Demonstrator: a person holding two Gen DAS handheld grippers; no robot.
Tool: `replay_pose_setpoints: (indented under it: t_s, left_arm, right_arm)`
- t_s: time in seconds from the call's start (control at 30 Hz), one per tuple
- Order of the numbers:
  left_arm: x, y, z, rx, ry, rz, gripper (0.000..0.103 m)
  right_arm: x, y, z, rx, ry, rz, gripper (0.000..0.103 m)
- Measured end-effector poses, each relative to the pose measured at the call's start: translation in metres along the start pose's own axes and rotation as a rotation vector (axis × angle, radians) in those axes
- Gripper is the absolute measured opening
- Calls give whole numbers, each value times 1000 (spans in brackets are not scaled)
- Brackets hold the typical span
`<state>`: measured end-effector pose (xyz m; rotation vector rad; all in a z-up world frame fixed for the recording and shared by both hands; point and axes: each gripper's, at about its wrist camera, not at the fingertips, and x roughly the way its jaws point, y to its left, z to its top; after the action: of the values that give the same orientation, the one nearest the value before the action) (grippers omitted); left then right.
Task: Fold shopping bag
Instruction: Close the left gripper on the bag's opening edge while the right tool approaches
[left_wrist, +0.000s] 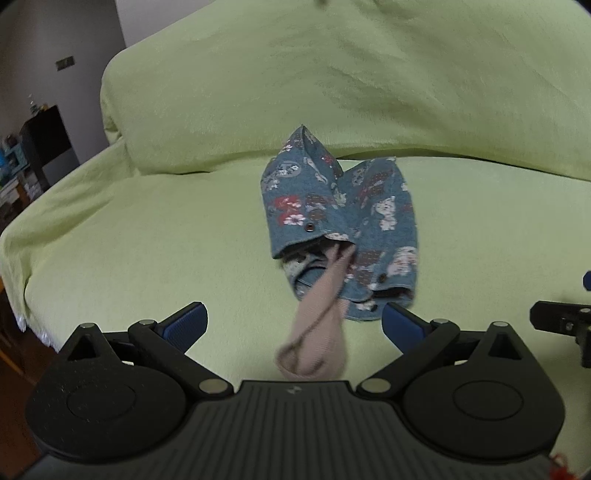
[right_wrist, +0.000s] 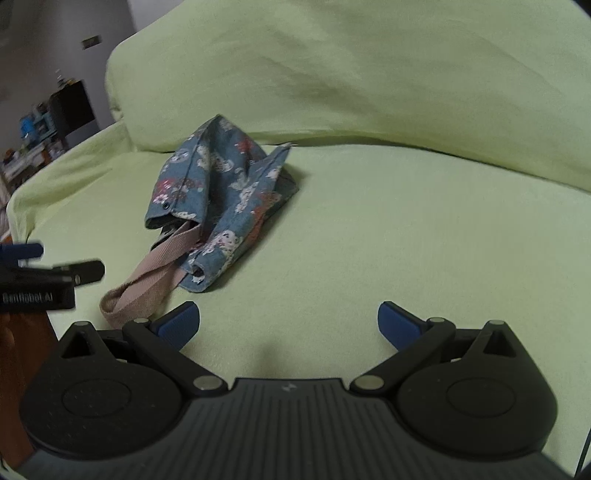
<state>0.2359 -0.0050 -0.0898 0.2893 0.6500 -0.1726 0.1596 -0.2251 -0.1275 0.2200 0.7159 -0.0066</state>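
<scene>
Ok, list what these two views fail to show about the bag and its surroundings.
- Inside of the shopping bag: dark at its mouth in both views, contents unknowable.
- Second strap: only one pink strap shows; the crumpled cloth may hide another.
- Shelf items: blurred, too small.
- Right gripper in the left wrist view: cut off by the frame edge.

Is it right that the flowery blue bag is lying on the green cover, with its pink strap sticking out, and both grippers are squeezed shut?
Not quite. The bag, strap and green cover are as you say, but both grippers are open: the left gripper in the left wrist view, the right gripper in the right wrist view.
</scene>
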Motion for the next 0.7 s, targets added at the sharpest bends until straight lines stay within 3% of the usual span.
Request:
replay_pose_setpoints:
  t_s: [0.13,0.27,0.4,0.7]
  left_arm:
    - [15,18,1,26,-17,9,101]
    - [33,24,4,75,-22,19,101]
    - [56,24,9,160,-51,22,101]
    - [112,8,25,391,-142,-2,101]
  right_arm:
    - [23,21,-2,-108,-35,21,94]
    - [56,54,0,-235,-29,20,68]
    - [92,75,1,-291,-6,12,52]
    - [119,66,4,-210,-18,14,53]
